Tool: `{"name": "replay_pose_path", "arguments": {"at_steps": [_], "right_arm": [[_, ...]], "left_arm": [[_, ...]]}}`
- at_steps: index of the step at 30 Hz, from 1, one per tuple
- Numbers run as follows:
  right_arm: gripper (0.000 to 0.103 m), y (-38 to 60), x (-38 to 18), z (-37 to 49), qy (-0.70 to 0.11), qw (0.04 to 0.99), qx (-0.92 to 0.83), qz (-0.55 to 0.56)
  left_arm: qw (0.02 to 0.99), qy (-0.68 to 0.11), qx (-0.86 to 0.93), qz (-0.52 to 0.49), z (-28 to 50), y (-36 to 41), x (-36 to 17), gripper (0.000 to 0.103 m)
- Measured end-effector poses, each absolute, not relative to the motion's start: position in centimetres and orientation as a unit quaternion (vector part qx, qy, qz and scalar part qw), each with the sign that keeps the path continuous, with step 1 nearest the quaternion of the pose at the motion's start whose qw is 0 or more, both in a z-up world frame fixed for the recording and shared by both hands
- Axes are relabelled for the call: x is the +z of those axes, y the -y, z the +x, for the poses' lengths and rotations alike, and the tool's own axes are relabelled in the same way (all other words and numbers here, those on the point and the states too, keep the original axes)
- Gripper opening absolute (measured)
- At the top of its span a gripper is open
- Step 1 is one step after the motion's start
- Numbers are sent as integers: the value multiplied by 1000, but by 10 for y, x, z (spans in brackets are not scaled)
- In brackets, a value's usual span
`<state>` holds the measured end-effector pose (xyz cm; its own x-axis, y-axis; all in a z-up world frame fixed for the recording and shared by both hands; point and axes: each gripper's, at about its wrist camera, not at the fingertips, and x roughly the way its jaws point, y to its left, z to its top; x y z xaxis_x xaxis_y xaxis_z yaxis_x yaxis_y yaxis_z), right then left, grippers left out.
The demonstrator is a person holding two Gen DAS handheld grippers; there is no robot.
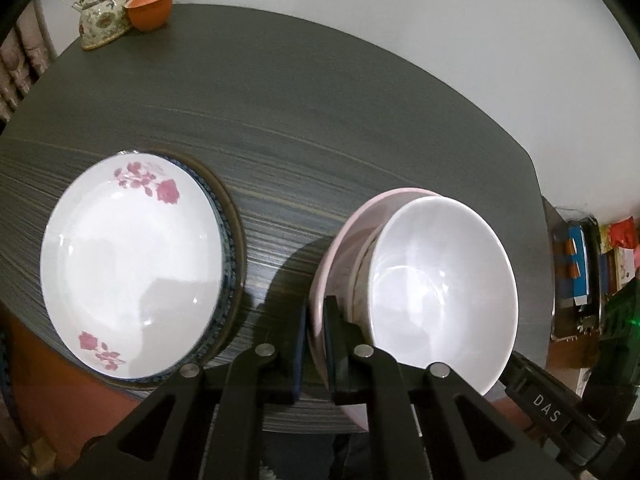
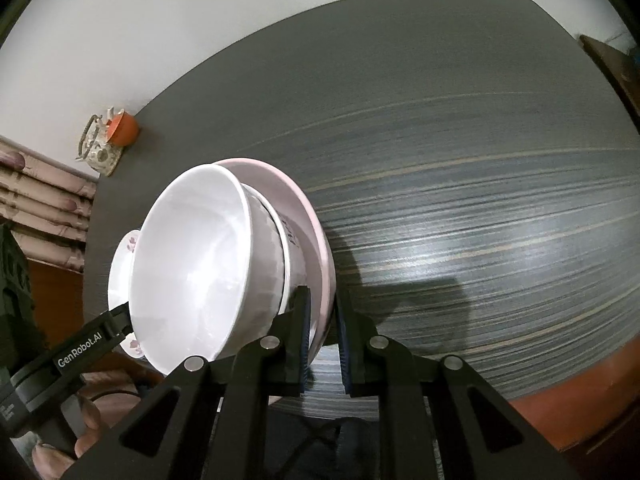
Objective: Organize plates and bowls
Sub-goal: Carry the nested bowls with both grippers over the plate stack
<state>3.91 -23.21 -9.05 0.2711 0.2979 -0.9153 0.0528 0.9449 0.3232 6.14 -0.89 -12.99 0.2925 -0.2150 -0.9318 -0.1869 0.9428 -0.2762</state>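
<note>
Bowl stack position: lower right of the left wrist view, lower left of the right wrist view. The stack consists of a white bowl [image 1: 436,292] nested in a second white bowl [image 1: 360,276], both seated in a pink bowl [image 1: 340,240].

Left gripper [image 1: 316,344]: jaws pinch the near rim of the pink bowl, one finger outside the wall, one inside.

Right gripper [image 2: 322,344]: jaws pinch the opposite rim of the pink bowl in the same manner.

Whether the stack rests on the dark striped table [image 1: 320,120] or is lifted clear cannot be told.

A floral plate [image 1: 132,264] lies on a blue-rimmed plate [image 1: 224,224] at lower left of the left wrist view. A patterned teapot [image 1: 104,12] and an orange cup [image 1: 148,8] stand touching at upper left.
</note>
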Motion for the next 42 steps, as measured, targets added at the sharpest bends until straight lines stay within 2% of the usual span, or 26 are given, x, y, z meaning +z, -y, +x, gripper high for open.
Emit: {"name": "replay_pose_path", "arguments": {"at_steps": [20, 29, 42], "right_arm": [[14, 146, -59, 57, -589, 790, 148, 87], [14, 90, -64, 59, -596, 778, 185, 69], [14, 38, -83, 55, -605, 768, 205, 44]], "left_arm": [[806, -551, 66, -205, 37, -76, -96, 6], [802, -541, 106, -229, 22, -132, -98, 7], [790, -541, 126, -259, 6, -174, -109, 7]]}}
